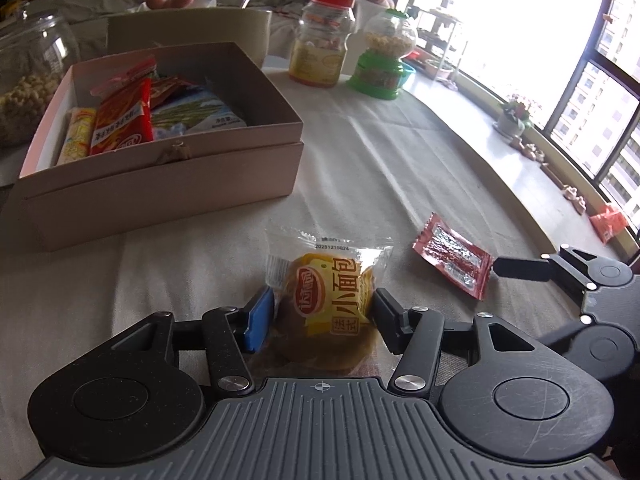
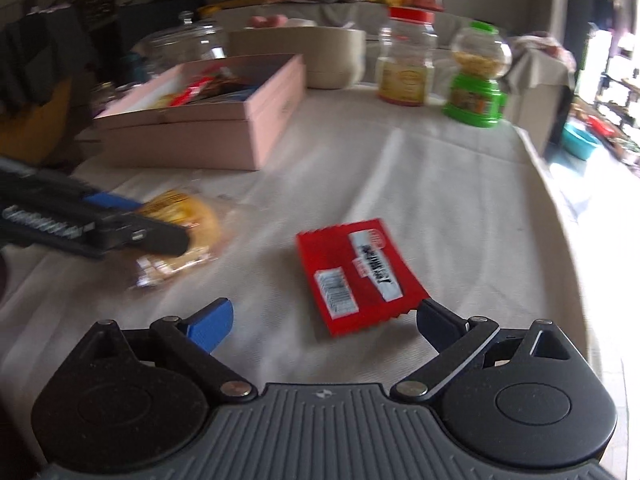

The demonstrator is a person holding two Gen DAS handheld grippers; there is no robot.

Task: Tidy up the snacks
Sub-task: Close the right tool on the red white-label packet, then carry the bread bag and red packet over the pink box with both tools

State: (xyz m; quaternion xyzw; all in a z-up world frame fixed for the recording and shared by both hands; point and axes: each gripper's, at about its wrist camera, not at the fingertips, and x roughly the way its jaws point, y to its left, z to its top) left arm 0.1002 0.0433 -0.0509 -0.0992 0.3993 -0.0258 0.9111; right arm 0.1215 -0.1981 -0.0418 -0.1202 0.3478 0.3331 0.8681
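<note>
While you look along your left gripper in the left wrist view, its jaws sit narrowed on either side of a small bread bun in a clear wrapper, low in the centre of the frame, with the blue pad and the black pad against the wrapper's sides. That bun packet lies on the pale cloth-covered table. To the right of it, flat on the cloth, lies a red snack packet, silver side showing, and one dark finger of your right gripper reaches toward that packet's right edge from the frame's right side. In the upper left stands an open pink box already holding several snack packets, red, yellow and pale blue. Behind it, toward the top centre, stand a clear jar with a red lid and a green-based candy dispenser. In the right wrist view, which is somewhat blurred, your right gripper has its jaws spread wide, with the near end of the red packet lying between the fingertips; its right tip is at the packet's corner, the left tip apart from it. At the left edge of that view your left gripper closes around the bun.
</note>
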